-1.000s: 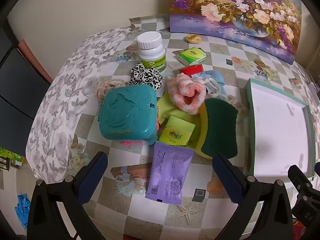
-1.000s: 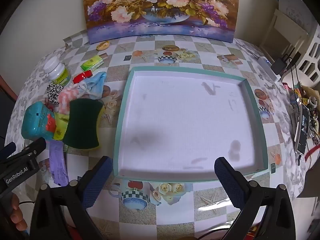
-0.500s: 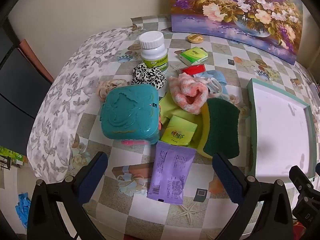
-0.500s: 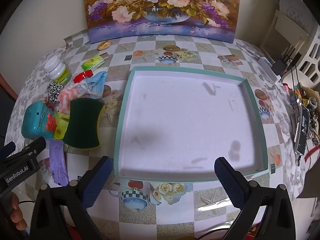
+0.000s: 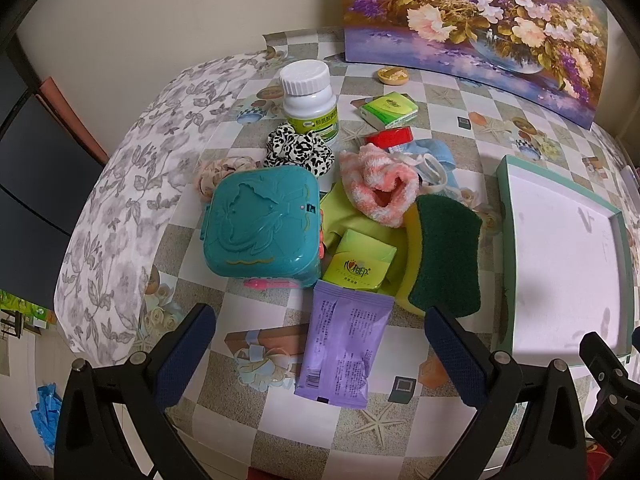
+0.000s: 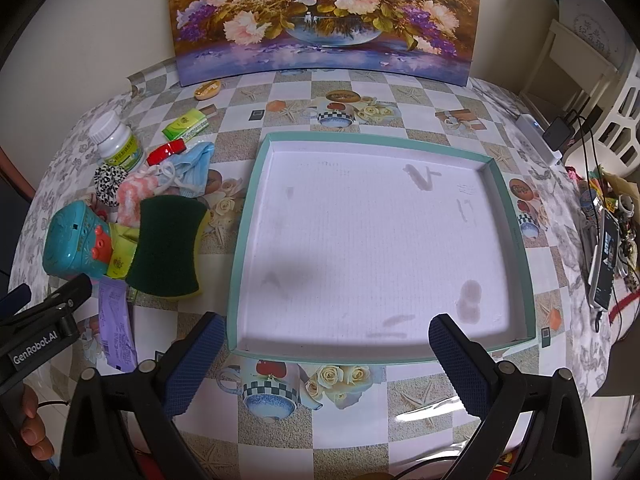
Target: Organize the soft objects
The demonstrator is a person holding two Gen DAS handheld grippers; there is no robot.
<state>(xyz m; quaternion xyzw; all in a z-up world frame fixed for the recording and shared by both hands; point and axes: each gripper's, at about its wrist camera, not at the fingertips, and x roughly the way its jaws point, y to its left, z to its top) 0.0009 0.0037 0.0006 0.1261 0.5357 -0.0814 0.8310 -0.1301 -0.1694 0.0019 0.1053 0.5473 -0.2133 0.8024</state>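
On the checked tablecloth (image 5: pixel 248 320) a pile of small things lies to the left of a shallow tray (image 6: pixel 516 216) with a teal rim and a white floor. The left gripper (image 5: pixel 318 354) hovers over the near edge of the pile, its fingers wide apart and holding nothing; a purple packet (image 5: pixel 342 344) lies flat between and just beyond them. Behind the packet stand a teal plastic box (image 5: pixel 260 226) and a green and yellow sponge (image 5: pixel 444 256), with a small yellow-green sachet (image 5: pixel 360 262) between the two, resting on a yellow cloth (image 5: pixel 340 212). A pink fluffy sock (image 5: pixel 380 188) lies just behind the sponge, touching a blue face mask (image 5: pixel 436 156). Farther back are a black and white scrunchie (image 5: pixel 300 148), a white pill bottle (image 5: pixel 310 100), a red item (image 5: pixel 390 136) and a green packet (image 5: pixel 388 110). A beige scrunchie (image 5: pixel 218 170) shows partly behind the box.

The right gripper (image 6: pixel 324 364) hangs over the near rim of the tray, also fully open and holding nothing. Nothing lies in the tray. A flower painting (image 6: pixel 320 16) leans against the wall behind the table.
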